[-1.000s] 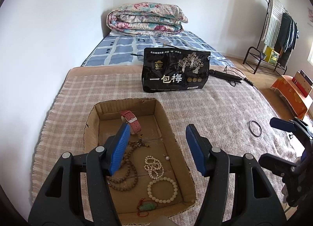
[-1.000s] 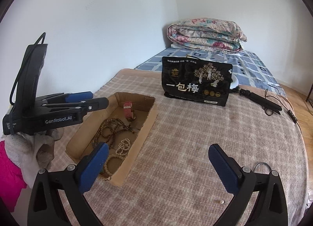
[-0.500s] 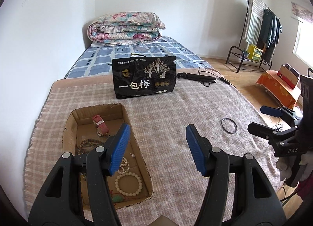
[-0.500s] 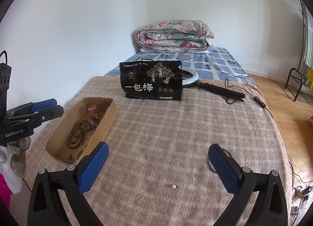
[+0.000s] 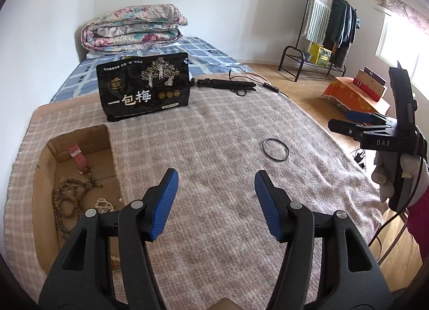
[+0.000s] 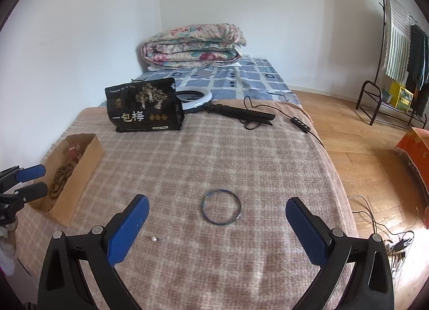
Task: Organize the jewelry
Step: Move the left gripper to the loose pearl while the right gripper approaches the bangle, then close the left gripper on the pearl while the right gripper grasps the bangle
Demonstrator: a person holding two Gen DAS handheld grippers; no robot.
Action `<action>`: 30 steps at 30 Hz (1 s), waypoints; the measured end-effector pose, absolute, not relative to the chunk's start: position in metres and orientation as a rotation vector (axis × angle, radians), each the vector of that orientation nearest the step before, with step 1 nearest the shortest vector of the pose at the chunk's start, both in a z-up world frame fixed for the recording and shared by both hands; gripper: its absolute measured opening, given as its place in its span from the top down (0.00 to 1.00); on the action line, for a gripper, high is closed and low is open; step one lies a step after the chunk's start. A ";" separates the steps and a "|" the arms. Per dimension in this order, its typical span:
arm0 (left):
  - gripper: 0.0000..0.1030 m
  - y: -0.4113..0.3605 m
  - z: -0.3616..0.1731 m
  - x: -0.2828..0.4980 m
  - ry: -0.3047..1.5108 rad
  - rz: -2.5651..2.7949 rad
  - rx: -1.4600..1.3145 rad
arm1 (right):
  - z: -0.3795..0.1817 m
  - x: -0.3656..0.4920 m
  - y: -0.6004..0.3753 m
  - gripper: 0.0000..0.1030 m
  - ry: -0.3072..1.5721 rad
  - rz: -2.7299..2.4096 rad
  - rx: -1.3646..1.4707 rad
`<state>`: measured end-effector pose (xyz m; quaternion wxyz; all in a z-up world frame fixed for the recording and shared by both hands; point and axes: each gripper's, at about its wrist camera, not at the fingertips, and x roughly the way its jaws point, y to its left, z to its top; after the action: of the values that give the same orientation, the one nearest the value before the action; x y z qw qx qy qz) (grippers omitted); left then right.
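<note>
A cardboard box [image 5: 80,135] at the left of the plaid blanket holds a pink watch [image 5: 79,158], a brown bead string [image 5: 67,202] and white bead bracelets [image 5: 103,205]. It also shows in the right wrist view [image 6: 88,159]. A thin dark bangle [image 6: 221,207] lies on the blanket, just ahead of my right gripper [image 6: 217,221], which is open and empty. The bangle also shows in the left wrist view [image 5: 275,149]. A small pearl bead [image 6: 154,239] lies by the right gripper's left finger. My left gripper [image 5: 215,192] is open and empty above the blanket, right of the box.
A black snack bag [image 6: 144,108] stands at the blanket's far side. A ring light with black stand and cable [image 6: 236,114] lies behind it. A folded quilt [image 6: 193,45] lies on the bed. A clothes rack [image 5: 327,28] and orange box [image 5: 354,95] stand on the floor at the right.
Both grippers have swung right, away from the box. The bangle now lies centred ahead of the right gripper. Both stay open.
</note>
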<state>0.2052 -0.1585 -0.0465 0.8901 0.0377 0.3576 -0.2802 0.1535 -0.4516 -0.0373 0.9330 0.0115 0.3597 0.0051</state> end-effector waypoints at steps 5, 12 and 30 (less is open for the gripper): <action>0.41 -0.186 -0.063 0.202 0.769 -0.642 0.114 | -0.053 0.161 -0.477 0.00 0.767 -0.008 0.051; 0.41 -0.221 -0.090 0.199 0.805 -0.723 0.159 | -0.076 0.175 -0.489 0.00 0.773 0.007 0.074; 0.69 -0.272 -0.163 0.229 0.911 -0.746 0.230 | -0.144 0.219 -0.472 0.00 0.830 0.099 0.018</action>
<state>0.2285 -0.2721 -0.1634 0.8253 0.1084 0.4287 -0.3511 0.2194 -0.4716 -0.1442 0.9138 0.0087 0.4032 0.0478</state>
